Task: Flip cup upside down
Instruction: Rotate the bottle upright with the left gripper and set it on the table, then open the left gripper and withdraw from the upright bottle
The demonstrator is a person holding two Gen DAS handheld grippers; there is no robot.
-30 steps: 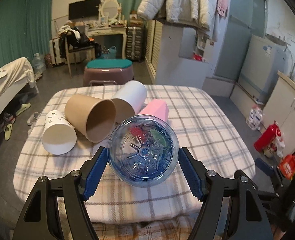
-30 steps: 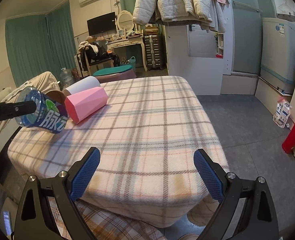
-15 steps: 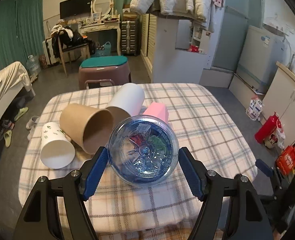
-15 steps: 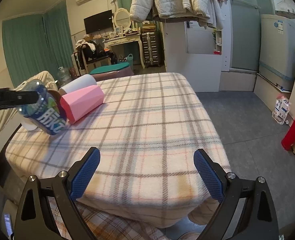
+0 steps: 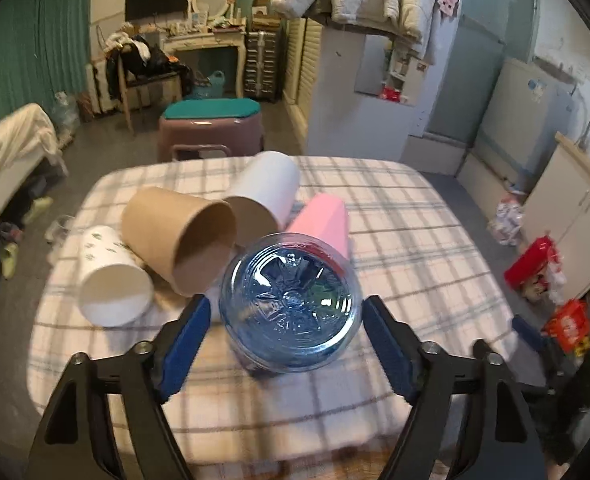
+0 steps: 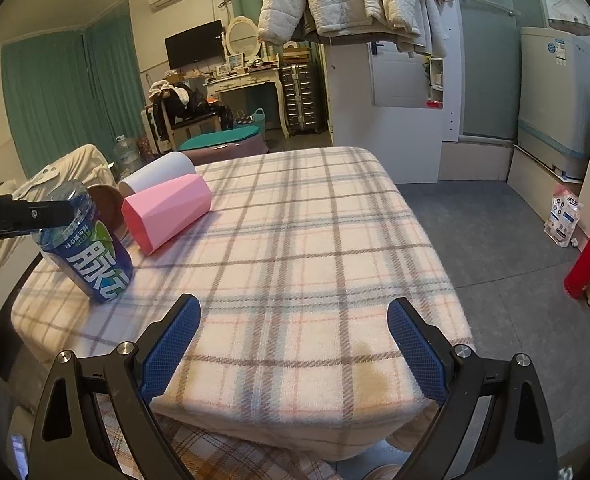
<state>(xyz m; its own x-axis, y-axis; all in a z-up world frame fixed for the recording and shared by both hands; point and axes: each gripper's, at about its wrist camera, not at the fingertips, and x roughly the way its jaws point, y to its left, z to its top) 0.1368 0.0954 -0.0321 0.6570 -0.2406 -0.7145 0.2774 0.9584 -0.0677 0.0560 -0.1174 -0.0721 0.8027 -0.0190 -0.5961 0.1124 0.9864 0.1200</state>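
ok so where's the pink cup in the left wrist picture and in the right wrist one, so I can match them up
Left wrist: the pink cup lies on its side just above centre, partly behind the blue plastic cup, right of the white cup.
Right wrist: the pink cup lies at left of centre, open end toward the camera.
Shared landmark: the white cup lying right behind it; the teal-topped stool beyond the table.

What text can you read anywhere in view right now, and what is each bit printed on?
"脉动": big white characters on the label of the blue see-through plastic cup.
Small white line above them: too small to read.
"et.AI", cut by the frame edge: black side of the left gripper.
White packet on the floor: print too small.
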